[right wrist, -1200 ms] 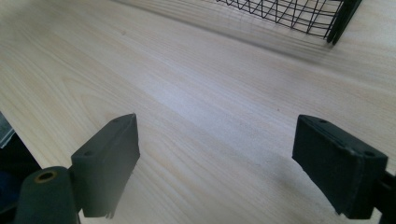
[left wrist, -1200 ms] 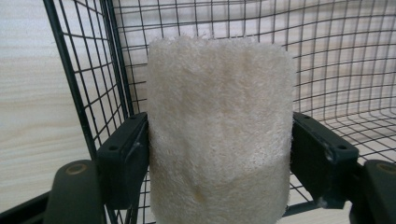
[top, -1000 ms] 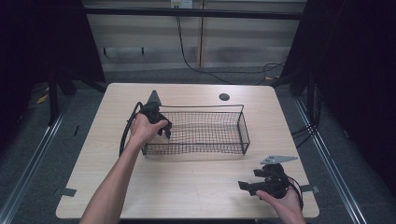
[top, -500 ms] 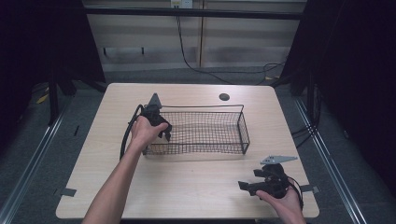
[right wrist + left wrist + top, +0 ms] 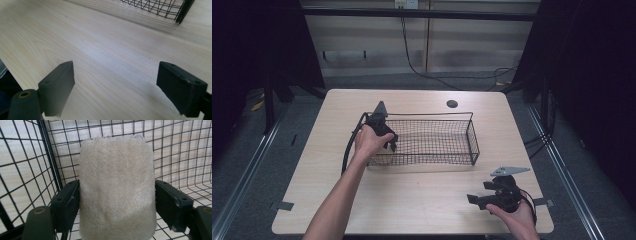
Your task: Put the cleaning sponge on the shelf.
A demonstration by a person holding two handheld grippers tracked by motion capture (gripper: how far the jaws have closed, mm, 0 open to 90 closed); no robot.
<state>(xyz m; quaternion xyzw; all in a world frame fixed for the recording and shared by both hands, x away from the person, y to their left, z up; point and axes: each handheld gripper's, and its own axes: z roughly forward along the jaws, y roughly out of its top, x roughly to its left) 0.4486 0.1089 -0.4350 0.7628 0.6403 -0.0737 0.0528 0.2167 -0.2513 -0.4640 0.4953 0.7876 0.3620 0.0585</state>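
Left gripper [image 5: 388, 140] sits at the left end of the black wire basket [image 5: 472, 135], jaws clamped on both sides of a cream loofah-like sponge [image 5: 117, 187] inside the basket. Right gripper [image 5: 484, 199] is near the front right of the light wood table [image 5: 412, 200], jaws spread wide, nothing between them. No brand, label or readable writing on sponge, basket or grippers.

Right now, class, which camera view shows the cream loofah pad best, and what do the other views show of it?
The left gripper view: the loofah pad sits large between the left gripper jaws, inside the wire basket. In the high view the hand hides it.
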